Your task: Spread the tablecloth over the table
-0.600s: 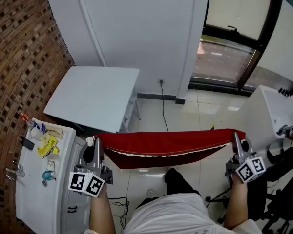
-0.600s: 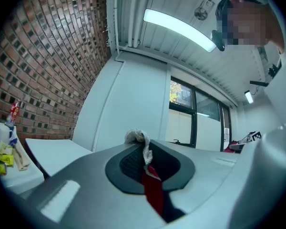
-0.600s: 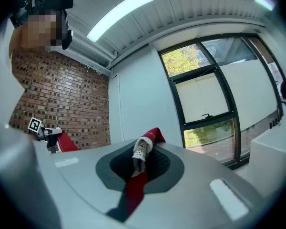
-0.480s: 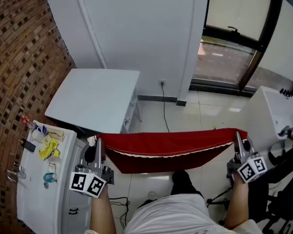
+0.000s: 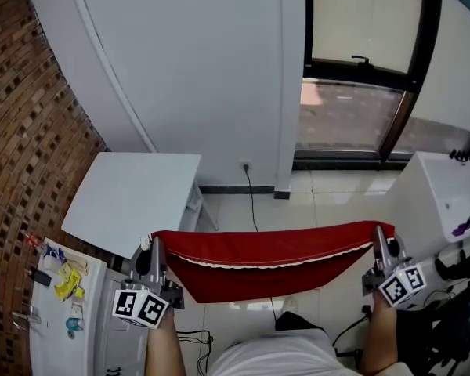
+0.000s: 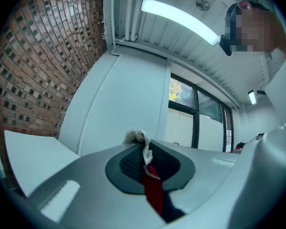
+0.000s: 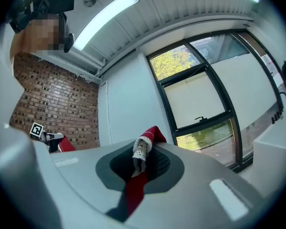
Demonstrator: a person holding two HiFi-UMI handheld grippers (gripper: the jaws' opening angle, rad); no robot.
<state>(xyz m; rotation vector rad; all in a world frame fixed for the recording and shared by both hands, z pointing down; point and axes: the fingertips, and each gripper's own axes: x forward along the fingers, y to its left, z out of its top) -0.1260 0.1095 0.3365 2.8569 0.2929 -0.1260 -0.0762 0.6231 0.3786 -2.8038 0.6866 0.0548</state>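
Note:
A red tablecloth (image 5: 266, 255) with white lace trim hangs stretched in the air between my two grippers, sagging in the middle. My left gripper (image 5: 151, 241) is shut on its left corner; the lace corner (image 6: 142, 144) pokes up between the jaws in the left gripper view. My right gripper (image 5: 377, 236) is shut on the right corner (image 7: 145, 144), which also sticks out above the jaws. The white table (image 5: 129, 202) stands ahead and to the left, against the wall, bare on top. The cloth is held in front of it, apart from it.
A white cabinet (image 5: 63, 319) with small items on it sits at my lower left. A brick wall (image 5: 31, 131) lies on the left, a window (image 5: 352, 108) ahead right. A white unit (image 5: 439, 194) stands at right. A cable (image 5: 254, 202) runs down the wall.
The view has tilted up and both grippers with the stretched cloth have shifted slightly towards the wall; the table now appears lower left in view. Both grips are unchanged.

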